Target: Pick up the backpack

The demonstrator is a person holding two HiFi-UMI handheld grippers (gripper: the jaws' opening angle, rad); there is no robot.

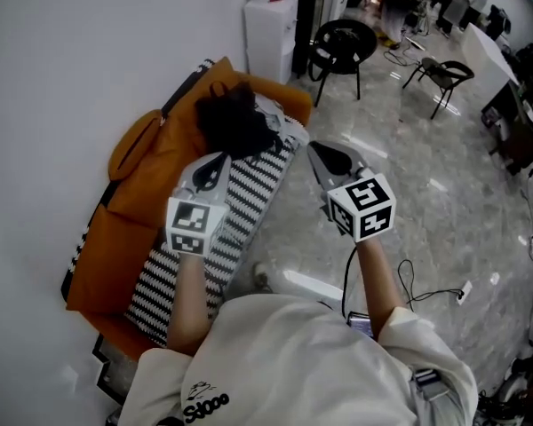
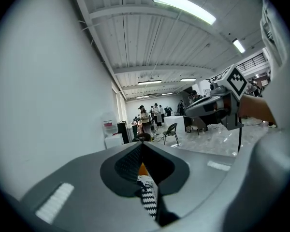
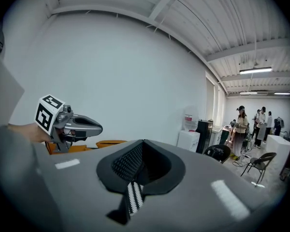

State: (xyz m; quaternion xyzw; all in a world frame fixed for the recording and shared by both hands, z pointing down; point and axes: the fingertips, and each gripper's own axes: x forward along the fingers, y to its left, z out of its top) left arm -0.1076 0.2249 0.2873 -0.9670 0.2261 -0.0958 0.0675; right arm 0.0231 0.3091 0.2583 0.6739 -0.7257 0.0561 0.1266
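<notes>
The left tool (image 1: 218,162) and right tool (image 1: 316,152) both have their jaws pressed together, with nothing pinched. The black backpack (image 1: 235,121) lies at the far end of the orange sofa (image 1: 147,162), close to the wall, on the far edge of a black-and-white striped cushion (image 1: 249,198). The left tool hangs over that cushion, just short of the backpack. The right tool is over the floor beside the sofa's outer edge. Legible writing is limited: the dark print on the white shirt (image 1: 293,362) is too small to read reliably.

Backpack (image 1: 235,122) is black, sofa (image 1: 147,162) bright orange. Its cover (image 1: 249,204) flashes black-and-white zigzag stripes. Floor (image 1: 426,193) gleams marbled grey.
</notes>
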